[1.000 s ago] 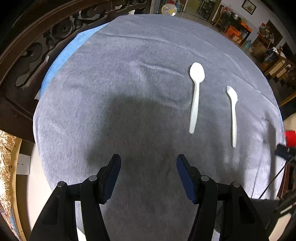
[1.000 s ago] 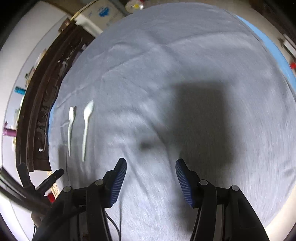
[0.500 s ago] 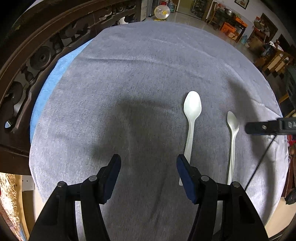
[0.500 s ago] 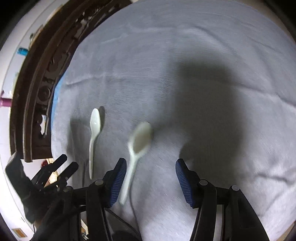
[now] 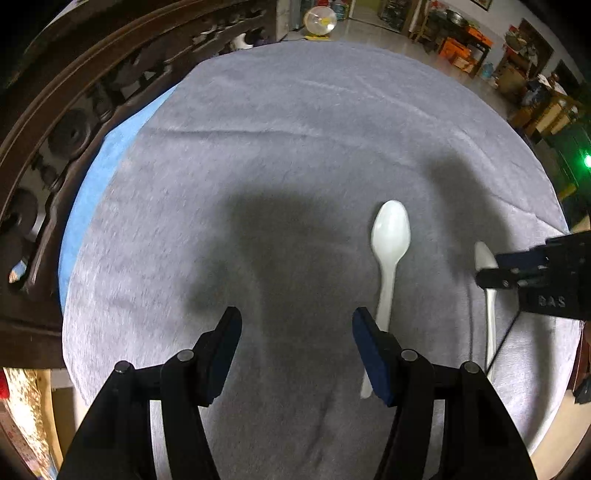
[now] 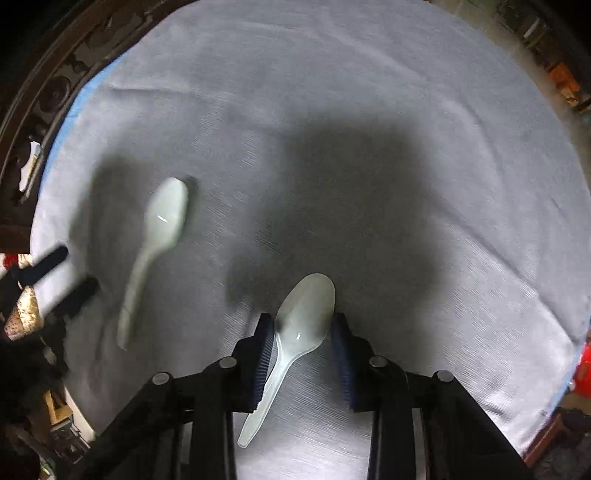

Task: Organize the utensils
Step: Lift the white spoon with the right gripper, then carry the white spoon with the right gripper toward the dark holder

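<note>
Two white plastic spoons lie on a round table under a grey cloth [image 5: 295,129]. In the right wrist view my right gripper [image 6: 302,325] points straight down with its jaws closing. Both pads meet the sides of the bowl of the right spoon [image 6: 306,314], whose handle runs back under the left finger. The left wrist view shows that gripper [image 5: 487,269] from the side over the same spoon [image 5: 490,325]. My left gripper [image 5: 295,325] is open and holds nothing. The left spoon [image 5: 389,236] lies just right of it, its handle passing behind the right finger [image 5: 369,347]. That spoon [image 6: 162,221] also shows, blurred, in the right wrist view.
A dark carved wooden piece [image 5: 55,129] curves along the table's left side. A blue cloth [image 5: 92,184] shows under the grey one there. The table's near edge lies just below both grippers. Furniture and a fan [image 5: 319,20] stand on the floor beyond.
My right gripper swept over to the right spoon, rolled, and narrowed its jaws around the bowl. My left gripper moved closer to the left spoon, whose handle now passes behind its right finger.
</note>
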### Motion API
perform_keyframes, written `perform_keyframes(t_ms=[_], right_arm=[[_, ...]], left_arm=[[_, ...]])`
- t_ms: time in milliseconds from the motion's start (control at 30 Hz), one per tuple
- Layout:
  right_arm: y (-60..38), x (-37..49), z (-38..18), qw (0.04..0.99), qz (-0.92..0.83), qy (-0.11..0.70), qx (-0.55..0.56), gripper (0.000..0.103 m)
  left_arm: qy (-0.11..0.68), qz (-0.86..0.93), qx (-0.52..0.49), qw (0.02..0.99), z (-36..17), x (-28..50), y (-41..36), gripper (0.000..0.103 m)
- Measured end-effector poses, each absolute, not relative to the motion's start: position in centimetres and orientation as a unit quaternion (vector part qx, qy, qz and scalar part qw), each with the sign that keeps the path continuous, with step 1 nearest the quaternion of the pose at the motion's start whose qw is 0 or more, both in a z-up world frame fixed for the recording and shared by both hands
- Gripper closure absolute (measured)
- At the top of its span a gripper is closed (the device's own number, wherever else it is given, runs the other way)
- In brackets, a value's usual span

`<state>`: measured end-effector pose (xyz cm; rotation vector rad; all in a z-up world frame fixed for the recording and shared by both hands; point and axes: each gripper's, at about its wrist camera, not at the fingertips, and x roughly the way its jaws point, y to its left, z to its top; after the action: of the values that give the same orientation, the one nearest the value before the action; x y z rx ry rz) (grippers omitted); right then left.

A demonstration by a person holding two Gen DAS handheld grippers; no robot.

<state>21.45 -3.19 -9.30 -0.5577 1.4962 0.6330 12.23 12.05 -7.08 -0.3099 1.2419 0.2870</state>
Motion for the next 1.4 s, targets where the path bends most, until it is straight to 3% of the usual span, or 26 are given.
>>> perform_keyframes(t_ms=[333,467,567,667,700,767,1200,1400], right_arm=[[-8.8,22.3,-10.3,0.619,0.258,0.681,-0.295,0.067],[-9.8,23.5,-10.5,0.605,0.265,0.7,-0.271,0.055],[-9.5,23.9,-10.7,0.602,0.261,0.705,-0.27,0.052],[-8.0,23.7,-10.9,0.603,0.251,0.703,-0.28,0.056],[-7.8,23.7,-10.9,0.603,0.249,0.703,-0.283,0.06],[-7.5,23.8,-10.8,0.607,0.245,0.704,-0.277,0.069],[-8.8,23.8,-10.5,0.6,0.223,0.719,-0.269,0.069],[-10.0,23.7,-9.6,0.639,0.222,0.704,-0.216,0.07]], left_arm=[[0.65,0.092,-0.071,0.751,-7.0,21.1,9.1,0.04],[0.691,0.073,-0.052,0.717,-8.3,24.5,8.1,0.04],[0.718,0.075,-0.046,0.691,-9.8,25.8,7.8,0.039],[0.717,0.062,-0.069,0.691,-9.7,26.4,8.1,0.059],[0.717,0.061,-0.068,0.691,-9.5,26.4,8.0,0.073],[0.722,0.054,-0.063,0.687,-9.6,26.7,7.9,0.072],[0.735,0.041,-0.045,0.676,-10.3,26.2,7.9,0.072],[0.71,0.041,-0.093,0.697,-8.9,23.7,8.7,0.072]])
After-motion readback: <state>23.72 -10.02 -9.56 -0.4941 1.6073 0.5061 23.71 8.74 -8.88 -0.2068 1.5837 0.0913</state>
